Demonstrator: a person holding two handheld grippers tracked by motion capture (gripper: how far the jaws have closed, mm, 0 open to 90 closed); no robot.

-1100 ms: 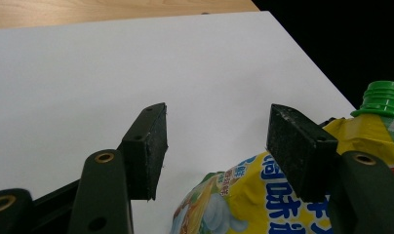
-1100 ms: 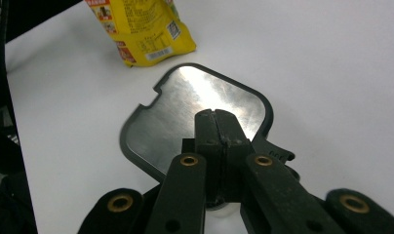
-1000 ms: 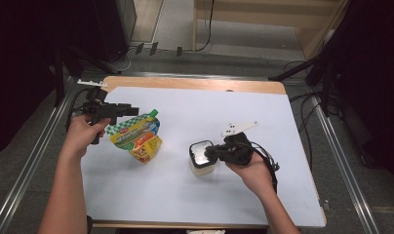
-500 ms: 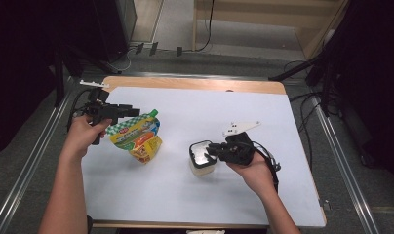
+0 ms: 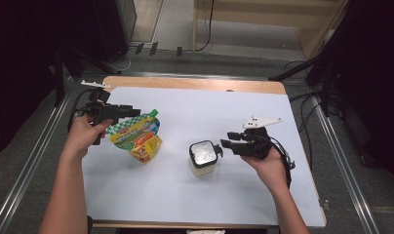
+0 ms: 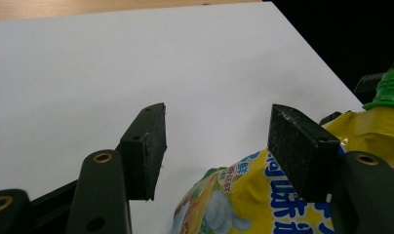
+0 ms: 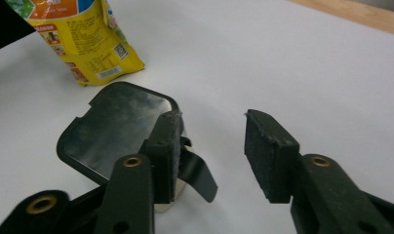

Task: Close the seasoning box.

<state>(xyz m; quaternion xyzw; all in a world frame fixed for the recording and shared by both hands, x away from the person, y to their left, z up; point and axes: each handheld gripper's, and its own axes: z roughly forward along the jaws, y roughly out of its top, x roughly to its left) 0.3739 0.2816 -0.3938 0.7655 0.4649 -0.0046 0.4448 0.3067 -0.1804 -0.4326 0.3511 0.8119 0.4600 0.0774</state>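
- High view: the left gripper (image 5: 129, 112) is held in the person's left hand (image 5: 85, 135) at the left edge of the white surface (image 5: 244, 195), its jaws pointing right over the top of the yellow pouch (image 5: 137, 137).
- The yellow pouch stands tilted on the surface, its green cap (image 5: 153, 113) just beside the left gripper's tip.
- The small tub (image 5: 203, 157) sits near the middle of the surface, its dark lid on top and a loose pull tab sticking out on its right side.
- The right gripper (image 5: 223, 144), in the right hand (image 5: 269, 165), points left at the tub; its jaws have just been opening and now stand apart with the tips just beside the tab.
- Pouch and tub stand well apart.
- Left gripper view: the two black jaws stand apart with bare white surface between their pads. The yellow pouch (image 6: 253, 195) rises below and behind the right-hand jaw, and its green cap (image 6: 387, 87) shows at the picture's right edge. Neither pad presses on the pouch.
- Right gripper view: the jaws are apart with only white surface in the gap. The tub's dark glossy lid (image 7: 112, 129) lies behind the left-hand jaw, and its curled tab (image 7: 200, 175) hangs just beside that jaw's inner pad; whether it touches I cannot tell. The yellow pouch (image 7: 88, 39) stands farther off at the upper left.
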